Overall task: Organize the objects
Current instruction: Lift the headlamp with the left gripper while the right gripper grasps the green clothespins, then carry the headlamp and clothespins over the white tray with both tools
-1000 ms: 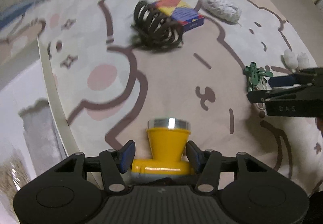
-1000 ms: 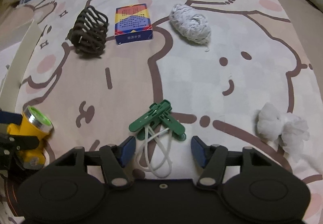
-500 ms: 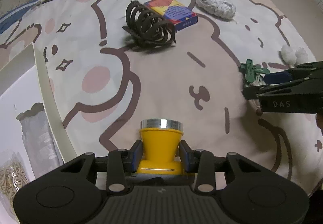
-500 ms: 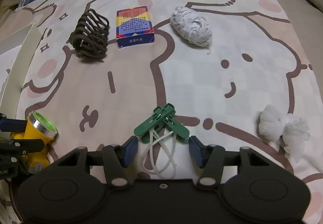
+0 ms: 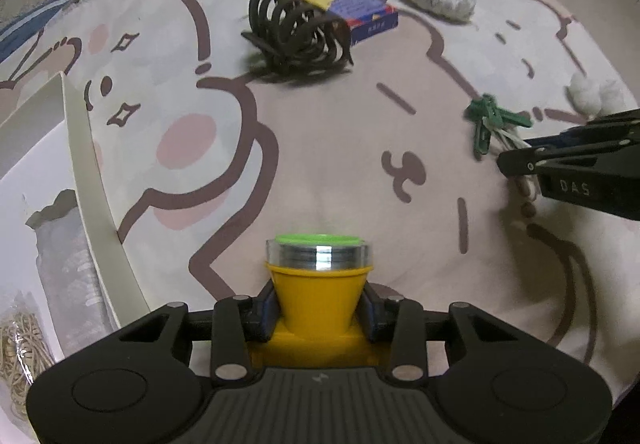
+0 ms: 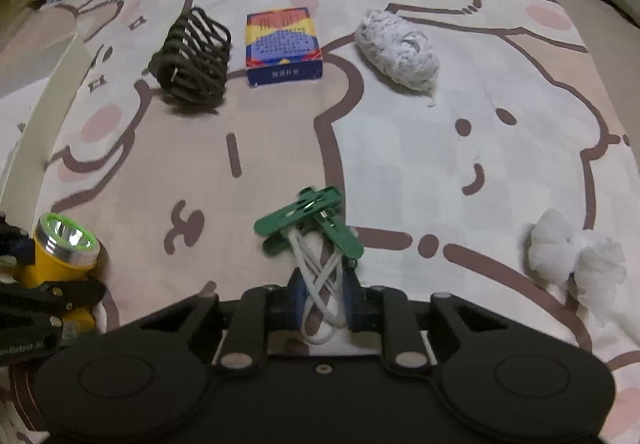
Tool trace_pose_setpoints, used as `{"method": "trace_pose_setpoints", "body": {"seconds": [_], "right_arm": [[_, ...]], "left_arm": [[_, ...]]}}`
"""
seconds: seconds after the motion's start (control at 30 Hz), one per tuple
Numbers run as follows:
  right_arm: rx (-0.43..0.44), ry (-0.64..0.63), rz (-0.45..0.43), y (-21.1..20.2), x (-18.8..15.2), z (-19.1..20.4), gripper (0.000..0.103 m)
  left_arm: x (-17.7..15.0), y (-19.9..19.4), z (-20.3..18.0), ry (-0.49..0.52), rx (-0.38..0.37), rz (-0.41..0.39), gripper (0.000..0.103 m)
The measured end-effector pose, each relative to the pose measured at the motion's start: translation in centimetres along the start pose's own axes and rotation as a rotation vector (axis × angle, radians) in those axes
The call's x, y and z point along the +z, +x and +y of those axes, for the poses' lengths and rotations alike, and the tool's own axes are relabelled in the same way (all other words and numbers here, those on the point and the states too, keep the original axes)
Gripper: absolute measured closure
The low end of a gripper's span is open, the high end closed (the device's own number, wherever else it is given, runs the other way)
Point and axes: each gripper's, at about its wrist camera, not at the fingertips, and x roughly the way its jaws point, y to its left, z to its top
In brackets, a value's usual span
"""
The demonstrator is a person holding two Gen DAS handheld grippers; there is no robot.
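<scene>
Grasp step, both sides. The left gripper (image 5: 320, 318) pinches the yellow flashlight (image 5: 319, 284), just right of the white box (image 5: 86, 180). The right gripper (image 6: 323, 298) clamps the white cord (image 6: 318, 284) of the green clips (image 6: 310, 222), well right of the box. Next move, by judgement: lift, carry to the box. The box interior is cut off.

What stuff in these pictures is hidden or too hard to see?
- Yellow flashlight: its back end is hidden under the left tool in the left wrist view.
- White cord on the green clips: its lower loop runs between the right tool fingers, so real squeezing is unclear.
- Blue card box: print too small to read.
- White box: cut off by the left edge.
</scene>
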Motion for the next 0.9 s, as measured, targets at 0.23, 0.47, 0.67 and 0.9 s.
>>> {"method": "trace_pose_setpoints", "body": {"seconds": [0.23, 0.47, 0.67, 0.9], "right_arm": [[-0.013, -0.024, -0.101, -2.1, 0.2, -0.1, 0.096], [-0.026, -0.016, -0.217, -5.2, 0.7, -0.2, 0.096], [-0.032, 0.015, -0.296, -7.6, 1.1, -0.2, 0.096], [0.004, 0.03, -0.356, -10.0, 1.3, 1.0, 0.096]], "left_arm": [[0.4, -2.6, 0.2, -0.034, -0.025, -0.11, 0.063], [0.8, -5.8, 1.0, -0.096, -0.043, -0.222, 0.063], [0.7, -8.1, 2.1, -0.135, -0.045, -0.288, 0.063], [0.0, -11.1, 4.7, -0.204, -0.029, -0.372, 0.063]]}}
